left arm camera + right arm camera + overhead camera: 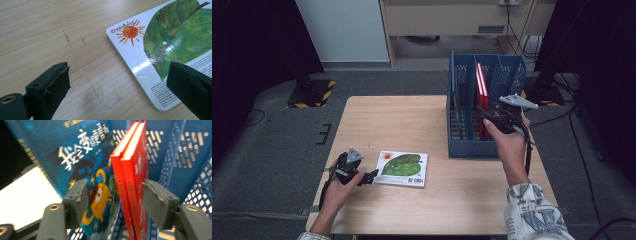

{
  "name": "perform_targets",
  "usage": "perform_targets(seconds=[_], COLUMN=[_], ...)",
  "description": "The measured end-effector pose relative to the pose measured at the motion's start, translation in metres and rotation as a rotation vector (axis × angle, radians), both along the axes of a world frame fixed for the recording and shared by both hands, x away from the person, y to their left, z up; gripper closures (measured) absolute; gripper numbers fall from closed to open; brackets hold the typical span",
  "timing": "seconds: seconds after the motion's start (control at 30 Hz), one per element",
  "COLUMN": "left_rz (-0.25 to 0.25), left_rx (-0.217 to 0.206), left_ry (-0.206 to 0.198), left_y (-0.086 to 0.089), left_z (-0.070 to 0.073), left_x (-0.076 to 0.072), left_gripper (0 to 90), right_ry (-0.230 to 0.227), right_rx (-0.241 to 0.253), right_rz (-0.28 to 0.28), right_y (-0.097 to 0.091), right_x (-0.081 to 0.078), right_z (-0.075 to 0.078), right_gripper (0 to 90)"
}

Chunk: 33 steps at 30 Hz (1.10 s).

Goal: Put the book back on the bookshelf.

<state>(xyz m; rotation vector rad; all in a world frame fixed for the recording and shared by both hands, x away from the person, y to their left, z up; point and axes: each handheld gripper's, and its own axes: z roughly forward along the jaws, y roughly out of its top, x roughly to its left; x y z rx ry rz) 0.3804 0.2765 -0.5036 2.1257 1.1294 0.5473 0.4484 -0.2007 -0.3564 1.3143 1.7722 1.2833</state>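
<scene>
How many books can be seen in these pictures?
3: the green leaf book lies flat on the table; a red book and a blue book stand in the blue rack. More may be hidden behind its walls.

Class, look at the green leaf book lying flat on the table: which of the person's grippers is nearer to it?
Left. The left gripper sits just beside the green leaf book at its left edge. The right gripper is far off, at the blue file rack.

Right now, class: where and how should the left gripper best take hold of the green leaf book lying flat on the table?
Probably the green leaf book at its near rounded edge, coming level from the left gripper side: it lies flat, so only the thin edge offers the jaws purchase.
</scene>
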Motion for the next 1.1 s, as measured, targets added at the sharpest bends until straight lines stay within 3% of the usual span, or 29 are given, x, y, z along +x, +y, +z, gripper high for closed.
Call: perform_targets(seconds=[0.43, 1.1], left_rz=[-0.014, -0.046], left_rx=[0.008, 0.013], left_ry=[0.006, 0.001], left_y=[-0.003, -0.012], left_z=[0.000, -0.002], left_x=[0.000, 0.001], left_gripper=[4.0, 4.4], right_ry=[0.006, 0.053], right_rx=[-0.025, -0.037], right_rz=[0.110, 0.255], right_y=[0.015, 0.046], right_x=[-0.039, -0.060], right_z=[-0.016, -0.034], right_gripper=[18.9, 10.5])
